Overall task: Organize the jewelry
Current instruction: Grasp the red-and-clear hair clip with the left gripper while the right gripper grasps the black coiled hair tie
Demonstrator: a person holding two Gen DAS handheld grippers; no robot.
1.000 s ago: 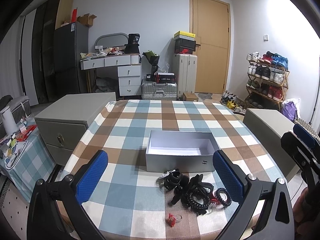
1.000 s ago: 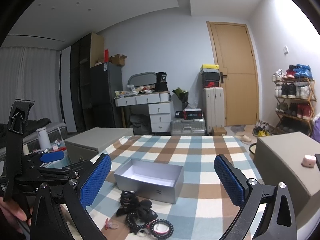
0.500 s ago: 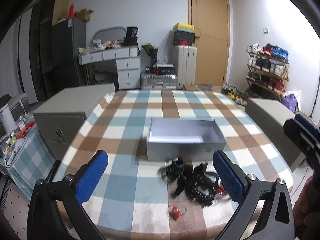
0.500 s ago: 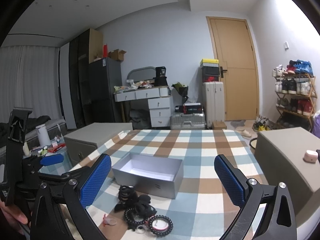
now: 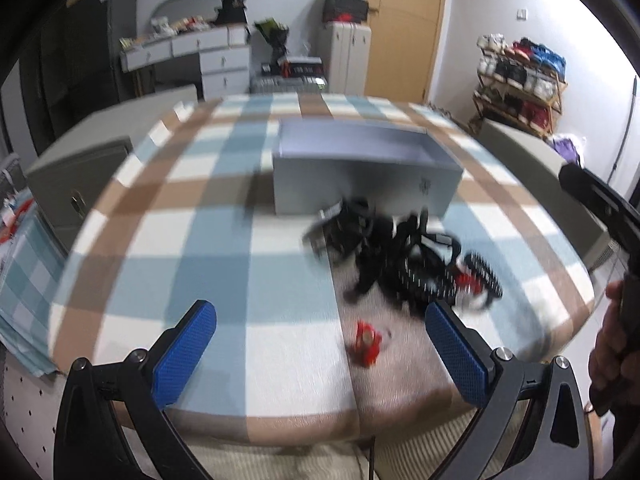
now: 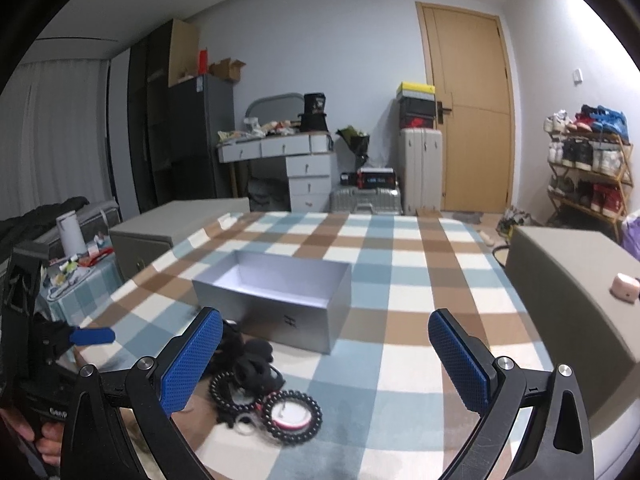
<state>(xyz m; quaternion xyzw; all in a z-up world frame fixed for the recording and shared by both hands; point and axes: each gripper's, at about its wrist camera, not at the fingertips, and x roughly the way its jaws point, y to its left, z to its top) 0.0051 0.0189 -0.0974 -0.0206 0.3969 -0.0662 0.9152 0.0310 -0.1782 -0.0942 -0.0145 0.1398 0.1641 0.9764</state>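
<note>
An open grey box (image 5: 366,170) stands on the checked tablecloth (image 5: 200,248); it also shows in the right wrist view (image 6: 276,296). In front of it lies a blurred pile of black jewelry (image 5: 400,256) with beaded bracelets (image 6: 292,412). A small red piece (image 5: 366,342) lies apart, nearer the table's front edge. My left gripper (image 5: 320,354) is open and empty, low at the front edge, with the red piece between its fingers' line. My right gripper (image 6: 326,356) is open and empty above the table, right of the pile.
Grey cabinets stand on both sides of the table (image 6: 560,280), the right one bearing a small pink case (image 6: 624,287). A low side table with clutter (image 6: 76,268) is at the left. A door, suitcases and a shoe rack (image 6: 588,168) are behind.
My left gripper has dropped and tilted down toward the table's front edge, so the red piece and pile look nearer. My right gripper has lowered slightly toward the pile.
</note>
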